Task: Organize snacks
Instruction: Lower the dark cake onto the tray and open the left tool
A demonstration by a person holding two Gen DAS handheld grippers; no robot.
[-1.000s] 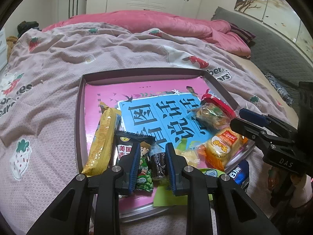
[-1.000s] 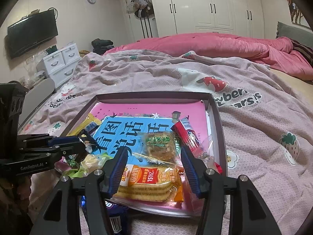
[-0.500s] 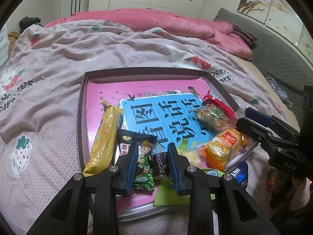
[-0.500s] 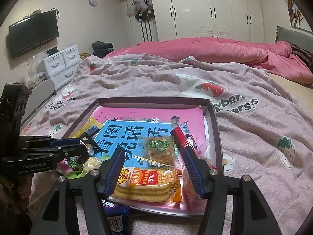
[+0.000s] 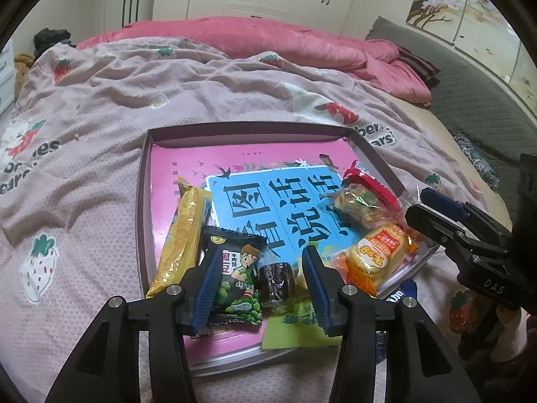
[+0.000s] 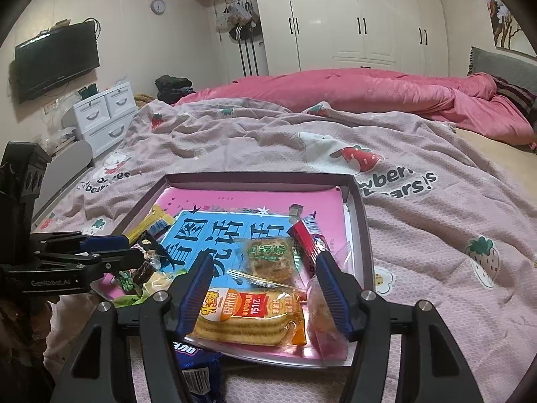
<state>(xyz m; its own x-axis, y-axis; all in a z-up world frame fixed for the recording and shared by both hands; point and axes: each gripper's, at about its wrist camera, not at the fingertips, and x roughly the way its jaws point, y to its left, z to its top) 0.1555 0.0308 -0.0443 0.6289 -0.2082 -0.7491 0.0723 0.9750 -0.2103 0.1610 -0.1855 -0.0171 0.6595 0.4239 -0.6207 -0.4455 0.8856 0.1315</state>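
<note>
A shallow tray (image 5: 142, 201) (image 6: 360, 228) with a pink and blue printed sheet lies on the bed and holds the snacks. My left gripper (image 5: 261, 262) (image 6: 132, 248) hovers over its near left part, and its jaws are opening. Between them lie a small dark wrapped candy (image 5: 277, 278) and a black pack with a cartoon boy (image 5: 238, 282), neither pressed. A long yellow pack (image 5: 184, 235) lies to the left. My right gripper (image 6: 263, 265) (image 5: 423, 206) is opening too, straddling an orange cracker pack (image 6: 248, 315) without gripping it. A clear pastry pack (image 6: 268, 258) and a red pack (image 6: 307, 238) lie beyond.
A blue cookie pack (image 6: 198, 366) lies on the bedspread just outside the tray's near edge. A green paper (image 5: 295, 322) sticks out under the snacks. A pink quilt (image 6: 369, 90) is bunched at the far side. White drawers (image 6: 104, 117) stand left of the bed.
The left jaws, which were shut on the dark candy, have spread apart, and the candy lies loose in the tray. The right jaws have widened slightly over the cracker pack.
</note>
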